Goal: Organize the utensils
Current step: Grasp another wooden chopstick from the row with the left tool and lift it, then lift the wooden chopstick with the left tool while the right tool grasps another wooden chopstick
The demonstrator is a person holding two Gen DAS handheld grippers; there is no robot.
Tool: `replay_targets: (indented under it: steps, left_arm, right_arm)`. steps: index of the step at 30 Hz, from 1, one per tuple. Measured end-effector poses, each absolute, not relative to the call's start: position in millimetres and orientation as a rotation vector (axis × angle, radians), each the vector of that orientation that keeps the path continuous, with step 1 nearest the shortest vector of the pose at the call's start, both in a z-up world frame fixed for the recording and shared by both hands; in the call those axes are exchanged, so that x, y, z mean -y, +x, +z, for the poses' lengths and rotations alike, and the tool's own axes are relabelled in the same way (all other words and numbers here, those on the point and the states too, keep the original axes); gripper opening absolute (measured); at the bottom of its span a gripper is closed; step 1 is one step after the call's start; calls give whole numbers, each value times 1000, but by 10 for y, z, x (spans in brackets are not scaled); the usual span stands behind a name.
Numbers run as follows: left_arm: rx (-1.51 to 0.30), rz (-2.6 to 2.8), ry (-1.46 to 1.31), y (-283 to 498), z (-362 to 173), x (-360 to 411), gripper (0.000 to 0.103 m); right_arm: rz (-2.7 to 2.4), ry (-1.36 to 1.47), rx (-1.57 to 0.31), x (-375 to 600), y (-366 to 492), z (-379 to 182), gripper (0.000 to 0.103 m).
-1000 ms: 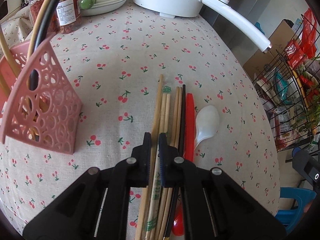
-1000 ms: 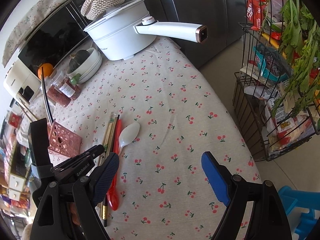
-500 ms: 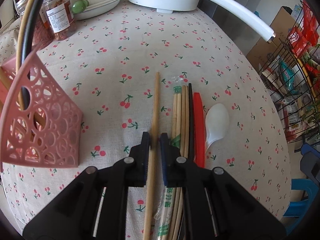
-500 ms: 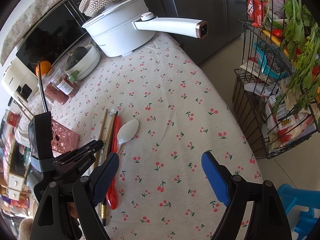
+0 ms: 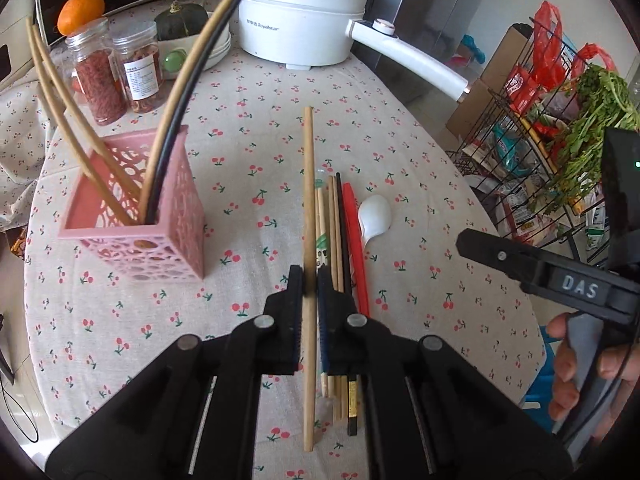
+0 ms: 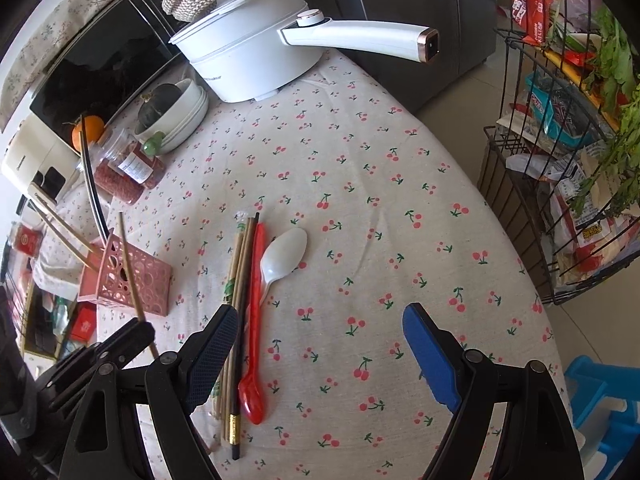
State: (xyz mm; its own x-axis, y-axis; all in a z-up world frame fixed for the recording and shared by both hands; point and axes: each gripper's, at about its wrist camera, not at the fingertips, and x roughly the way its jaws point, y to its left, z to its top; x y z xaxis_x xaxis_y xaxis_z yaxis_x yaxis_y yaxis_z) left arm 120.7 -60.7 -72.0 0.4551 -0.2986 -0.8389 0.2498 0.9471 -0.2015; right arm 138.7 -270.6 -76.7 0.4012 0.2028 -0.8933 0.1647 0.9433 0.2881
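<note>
My left gripper (image 5: 309, 280) is shut on a single wooden chopstick (image 5: 308, 184) and holds it above the cherry-print tablecloth; it also shows in the right wrist view (image 6: 130, 272). To its left stands a pink perforated utensil holder (image 5: 160, 224) with several chopsticks leaning in it. On the cloth lie a bundle of chopsticks (image 5: 334, 232), a red spoon (image 5: 356, 248) and a white spoon (image 5: 374, 218). My right gripper (image 6: 320, 344) is open and empty, above the cloth right of the bundle (image 6: 240, 280).
A white electric pot (image 5: 304, 20) with a long handle stands at the back. Two spice jars (image 5: 120, 72), an orange and stacked bowls are at the back left. A wire rack (image 6: 560, 160) with groceries stands beyond the table's right edge.
My left gripper has lifted the chopstick off the bundle and risen, so more of the table and the holder's open top show. The right gripper stays open, shifted slightly.
</note>
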Motion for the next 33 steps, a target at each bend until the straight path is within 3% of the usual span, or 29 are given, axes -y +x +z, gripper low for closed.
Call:
replay_targets:
  steps: [6,9,11,14,22,30,33]
  left_arm:
    - [-974,-348,-84,1001,-439,222,8]
    - [-948,-344,-92,939,-358,55,8]
    - [-935,-334,-97,908,-331,-42,8]
    - [-928,-321,-111,884,-317,-221,8]
    - [-920,-320,-141,837,-290,-441,8]
    - [-924,-333,-155,851,-286,-465,8]
    - [-924,-325,-154,855,-289,-472,8]
  right_arm:
    - [97,338,-1188,2369,1494,-835,84]
    - [163,348,-1219,2194,1588,-926,59]
    - [210,362,-1246,2074,1659,-1012,37]
    - [243,370,-1267,1934,1771,-1114,26]
    - [234,332,-1288,1721,2027,-1323,19]
    - [130,-10,-1258,1330,2096,-1417,16]
    - [126,-78,-1252,1209,2090,-1423,9]
